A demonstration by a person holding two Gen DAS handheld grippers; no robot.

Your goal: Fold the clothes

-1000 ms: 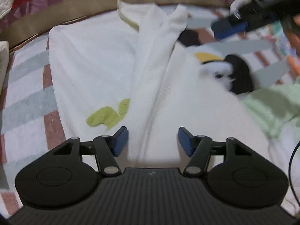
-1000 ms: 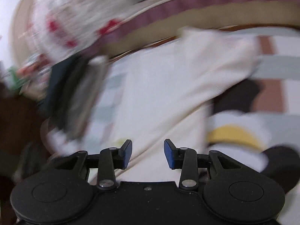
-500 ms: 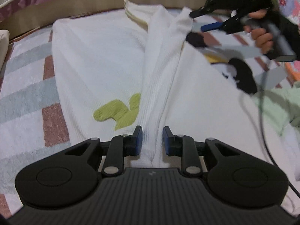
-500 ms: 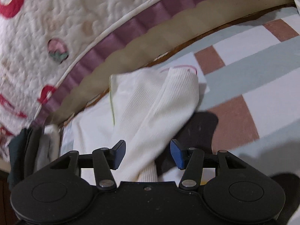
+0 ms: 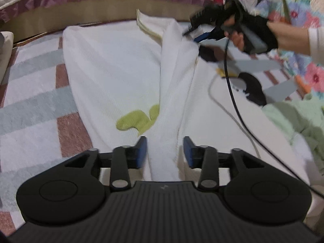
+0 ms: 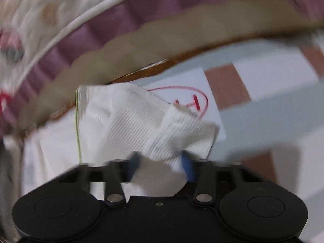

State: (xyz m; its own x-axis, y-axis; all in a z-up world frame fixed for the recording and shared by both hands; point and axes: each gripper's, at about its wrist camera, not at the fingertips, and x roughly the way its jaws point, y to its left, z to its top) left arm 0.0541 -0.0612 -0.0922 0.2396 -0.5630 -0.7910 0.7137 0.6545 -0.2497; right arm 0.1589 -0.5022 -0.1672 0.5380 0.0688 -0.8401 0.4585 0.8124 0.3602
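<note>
- The shirt (image 5: 113,64) lay flat on the rug (image 5: 30,105), with its sleeve (image 5: 174,77) folded lengthwise down the middle.
- My left gripper (image 5: 164,149) stood partly open astride the sleeve's near end. Its jaws had just been opening and the pads were clear of the cloth, so it held nothing. If I lifted now, that end would stay behind and the fold would twist.
- My right gripper (image 6: 161,166) had just closed on the sleeve's far end, with cloth bunched between the pads. Blur hid how deep the bite went, and a shallow pinch could slip out under a pull.
- It may also have caught the shirt layer underneath, which would drag the body out of square.
- The cable (image 5: 230,85) trailed across the shirt and could snag or rumple it as I moved.
</note>
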